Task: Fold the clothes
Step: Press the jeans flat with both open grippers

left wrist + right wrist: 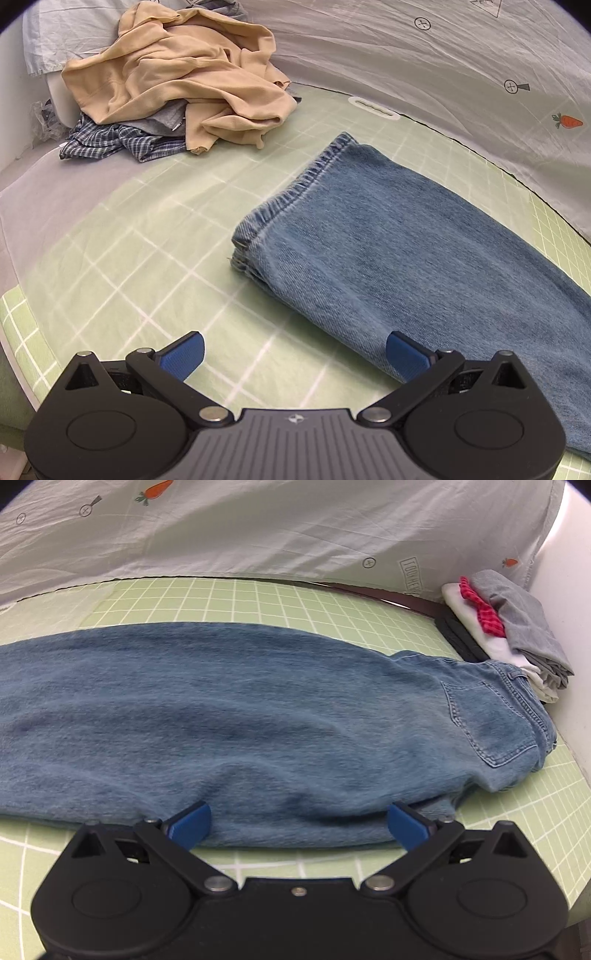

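A pair of blue jeans [388, 240] lies flat on the green grid mat [129, 258], legs stacked one on the other. The hem end shows in the left wrist view; the waist with a back pocket [487, 723] shows in the right wrist view. My left gripper [295, 356] is open above the mat at the near edge of the legs, its right pad over the denim. Over the near edge of the jeans [258, 709], my right gripper [299, 823] is open, both blue pads [190, 827] at the cloth edge and nothing held.
A heap of unfolded clothes, a tan hoodie [177, 74] over a plaid shirt [122, 142], lies at the far left. Folded items, white, red check and grey [513, 627], are stacked by the waist end. A white printed sheet [258, 528] borders the mat's far side.
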Available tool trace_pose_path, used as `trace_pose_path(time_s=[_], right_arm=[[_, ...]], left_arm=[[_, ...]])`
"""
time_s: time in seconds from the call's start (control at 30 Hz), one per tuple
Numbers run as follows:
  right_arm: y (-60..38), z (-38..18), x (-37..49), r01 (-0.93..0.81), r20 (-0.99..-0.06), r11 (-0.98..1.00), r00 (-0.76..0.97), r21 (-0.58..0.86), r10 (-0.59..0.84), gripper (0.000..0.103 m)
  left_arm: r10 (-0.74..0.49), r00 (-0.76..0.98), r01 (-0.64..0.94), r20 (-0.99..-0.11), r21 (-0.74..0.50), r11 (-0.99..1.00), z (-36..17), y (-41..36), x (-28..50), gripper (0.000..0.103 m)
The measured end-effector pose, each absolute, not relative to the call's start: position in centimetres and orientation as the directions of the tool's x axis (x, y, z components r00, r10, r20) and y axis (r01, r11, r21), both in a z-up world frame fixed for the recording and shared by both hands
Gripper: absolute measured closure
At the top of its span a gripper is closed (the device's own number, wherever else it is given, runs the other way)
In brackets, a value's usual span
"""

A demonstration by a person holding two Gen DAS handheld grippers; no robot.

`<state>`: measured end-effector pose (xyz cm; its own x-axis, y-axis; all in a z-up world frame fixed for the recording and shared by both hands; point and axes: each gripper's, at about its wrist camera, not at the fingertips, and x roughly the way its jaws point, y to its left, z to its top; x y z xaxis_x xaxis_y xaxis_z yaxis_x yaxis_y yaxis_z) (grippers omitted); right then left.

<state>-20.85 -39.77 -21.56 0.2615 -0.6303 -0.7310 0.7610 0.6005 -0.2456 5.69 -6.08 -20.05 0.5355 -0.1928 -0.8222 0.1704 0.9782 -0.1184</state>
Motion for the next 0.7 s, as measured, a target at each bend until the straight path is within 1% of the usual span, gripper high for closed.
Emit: trace_pose_path(time_s=[0.3, 0.53, 0.63, 0.7], right_arm=[[-37.8, -21.8, -19.6, 0.816, -0.74, 0.515, 0.172, -0.262, -0.65, 0.0], [-36.5, -22.0, -18.7, 0.8, -0.733, 0.501, 0.117, -0.33, -0.67, 0.0], [-36.2, -22.0, -18.6, 0.783, -0.735, 0.518, 0.117, -0.346, -0.668, 0.0], [-36.3, -22.0, -18.4, 0.772, -0.736, 0.529, 0.121, -0.351, -0.666, 0.0]], left_arm=[[-0.248, 0.509, 0.227, -0.824, -0.15, 0.962, -21.1, -4.9, 9.4, 0.0], [-0.257, 0.522, 0.282, -0.813, -0.12, 0.952, -21.5, -5.8, 10.6, 0.0], [-0.233, 0.531, 0.297, -0.815, -0.078, 0.952, -21.6, -6.4, 10.4, 0.003], [-0.214, 0.552, 0.306, -0.806, -0.043, 0.951, -21.5, -6.9, 10.2, 0.014]])
